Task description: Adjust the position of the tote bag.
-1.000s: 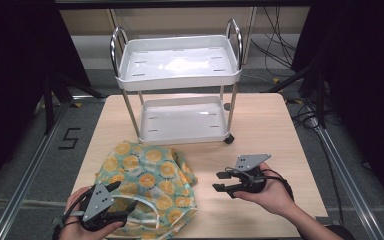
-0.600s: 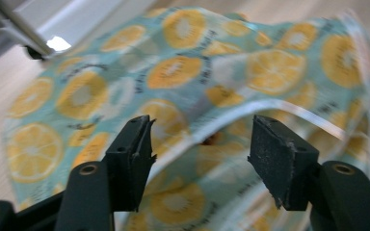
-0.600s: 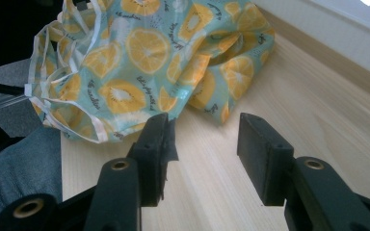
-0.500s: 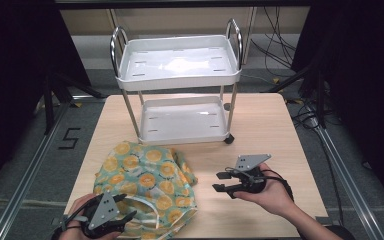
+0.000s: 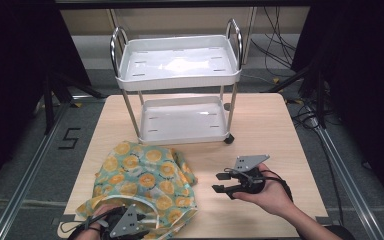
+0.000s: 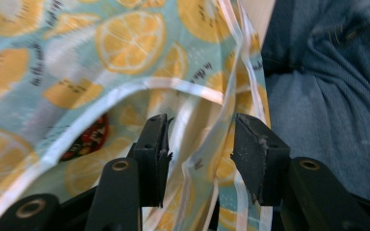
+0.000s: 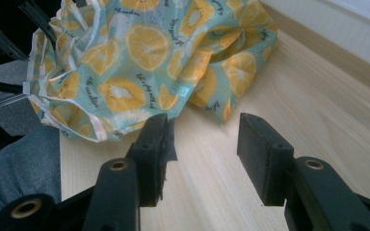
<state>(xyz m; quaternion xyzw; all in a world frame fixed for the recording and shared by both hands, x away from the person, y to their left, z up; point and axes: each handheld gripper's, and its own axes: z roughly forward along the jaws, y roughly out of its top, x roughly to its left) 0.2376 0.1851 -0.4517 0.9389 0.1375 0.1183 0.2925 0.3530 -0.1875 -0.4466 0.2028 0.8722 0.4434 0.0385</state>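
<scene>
A soft bag (image 5: 145, 182) lies crumpled on the near left part of the desk (image 5: 260, 130). It is light blue-green with lots of orange and lemon slices on it. It has a white trim along its edge (image 6: 173, 86). The edge hangs open at the near side, and something red and dark (image 6: 84, 139) shows inside.

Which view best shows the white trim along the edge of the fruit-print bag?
The left gripper view: the white trim runs close up, with folds between the left gripper jaws. The right gripper view shows the trim smaller at the bag's near edge; in the high view it is barely visible.
</scene>
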